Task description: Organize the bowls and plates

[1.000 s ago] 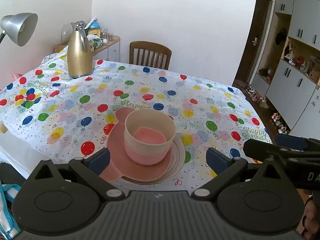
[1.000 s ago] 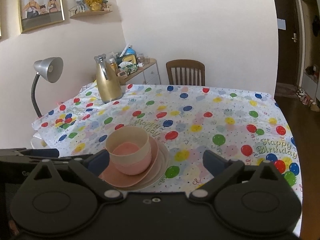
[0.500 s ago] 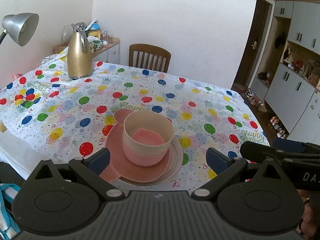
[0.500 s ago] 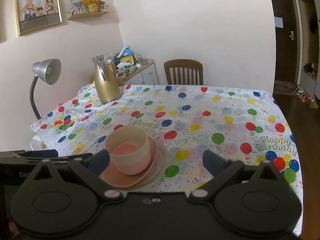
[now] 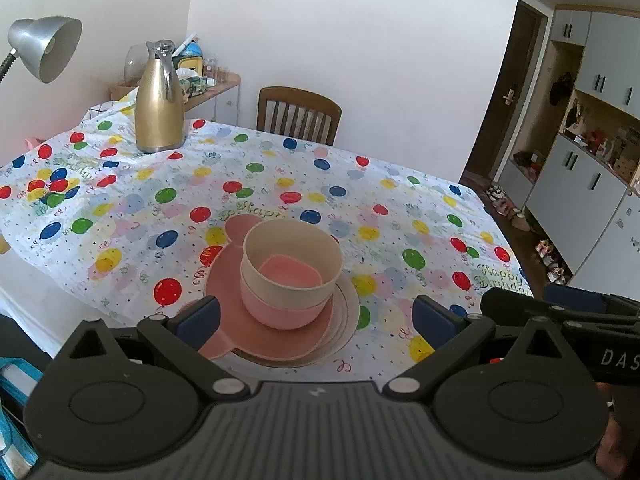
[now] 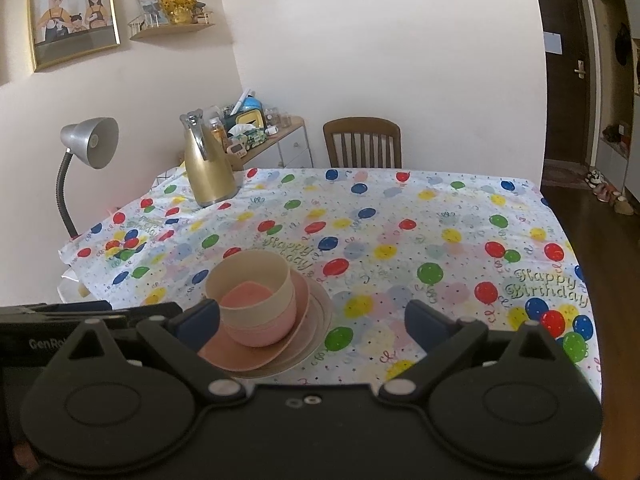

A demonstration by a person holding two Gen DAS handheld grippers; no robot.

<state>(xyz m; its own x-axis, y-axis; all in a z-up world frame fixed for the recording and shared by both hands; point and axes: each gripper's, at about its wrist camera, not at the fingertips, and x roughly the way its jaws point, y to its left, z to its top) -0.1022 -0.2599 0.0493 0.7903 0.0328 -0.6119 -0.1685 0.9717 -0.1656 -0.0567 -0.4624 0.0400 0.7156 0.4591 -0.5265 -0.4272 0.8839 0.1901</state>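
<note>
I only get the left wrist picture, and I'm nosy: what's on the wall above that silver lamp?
Observer: A gold-framed family picture hangs there. It shows only in the right wrist view.
Visitor: Anything next to it?
Observer: A small shelf with a golden flower ornament on it.
Visitor: And what holds the lamp up? I just see its head.
Observer: The lamp has a dark bendy neck that curves down and disappears behind the edge of the tablecloth.
</note>
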